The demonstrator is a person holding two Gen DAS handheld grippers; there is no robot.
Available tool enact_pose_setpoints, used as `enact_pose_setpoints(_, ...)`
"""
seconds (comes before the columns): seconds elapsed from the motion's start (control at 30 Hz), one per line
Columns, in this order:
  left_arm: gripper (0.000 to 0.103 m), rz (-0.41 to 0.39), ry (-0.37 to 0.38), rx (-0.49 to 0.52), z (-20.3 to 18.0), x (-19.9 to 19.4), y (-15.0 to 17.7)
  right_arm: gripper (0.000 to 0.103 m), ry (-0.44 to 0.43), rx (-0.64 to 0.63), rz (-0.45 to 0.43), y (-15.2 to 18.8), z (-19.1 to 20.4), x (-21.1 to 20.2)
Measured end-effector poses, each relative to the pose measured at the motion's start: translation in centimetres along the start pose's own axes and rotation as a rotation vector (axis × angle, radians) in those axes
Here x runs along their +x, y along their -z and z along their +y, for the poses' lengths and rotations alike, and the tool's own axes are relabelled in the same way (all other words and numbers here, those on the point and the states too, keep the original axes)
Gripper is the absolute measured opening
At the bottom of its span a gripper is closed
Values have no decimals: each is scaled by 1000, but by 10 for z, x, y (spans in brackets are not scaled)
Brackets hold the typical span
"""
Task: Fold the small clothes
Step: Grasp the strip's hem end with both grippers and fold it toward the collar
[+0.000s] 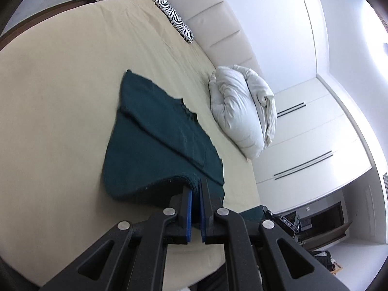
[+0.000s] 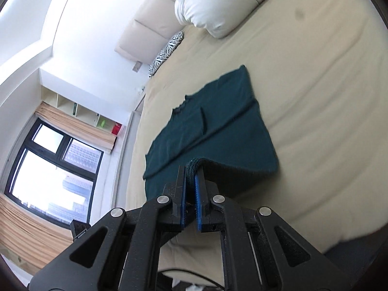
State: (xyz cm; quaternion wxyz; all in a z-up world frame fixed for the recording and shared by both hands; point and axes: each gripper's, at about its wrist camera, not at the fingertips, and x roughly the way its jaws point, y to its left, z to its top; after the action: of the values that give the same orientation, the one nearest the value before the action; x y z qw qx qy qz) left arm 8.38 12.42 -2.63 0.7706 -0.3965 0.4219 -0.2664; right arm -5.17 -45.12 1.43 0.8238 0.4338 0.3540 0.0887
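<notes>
Bed: the mattress [image 1: 60, 84], under a beige sheet, carries everything; it gives a broad flat surface for folding, and the garment lies on its open middle, nearer the person's edge than the headboard edge.

Duvet: a bundled white duvet [image 1: 240, 111] sits against the headboard edge, well apart from the garment, probably pushed there to leave room.

Zebra cushion: a striped cushion [image 1: 175, 19] lies along the same headboard edge, toward the far corner, out of the way.

Garment: the dark green garment [image 1: 157, 131] lies spread on the sheet with a long crease down it, so its sides look already folded inward. Its far end, with the notched neckline, rests flat toward the headboard edge; its near hem is raised off the sheet and curls over, judged to be the start of folding hem toward neckline.

Left gripper: the left gripper [image 1: 196, 189] has its blue pads [image 1: 189, 215] nearly together, pinching one corner of the raised hem. It points across the bed toward the headboard, rolled strongly to one side and pitched a little downward.

Right gripper: the right gripper [image 2: 192, 169] is likewise closed down to a narrow gap with thick folded hem cloth clamped between the pads [image 2: 199, 206]. It mirrors the other, rolled the opposite way, level with it so the hem lifts evenly.
</notes>
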Motion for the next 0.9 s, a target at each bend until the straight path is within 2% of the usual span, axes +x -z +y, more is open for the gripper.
enact_pose_setpoints(0.27, 6, -42, -5, -82, 18, 55, -77, 5, 18, 28, -38, -82, 5, 68)
enact_pose_setpoints(0.5, 6, -63, -56, -107, 38, 113, -141, 5, 89, 55, -72, -144, -6, 139)
enact_pose_setpoints(0.67, 6, -63, -104, -99, 52, 154, -173, 5, 167, 69, -69, -171, -24, 196)
enact_pose_setpoints(0.9, 6, -61, -173, -108, 78, 199, -205, 5, 225, 111, -72, -201, -54, 249)
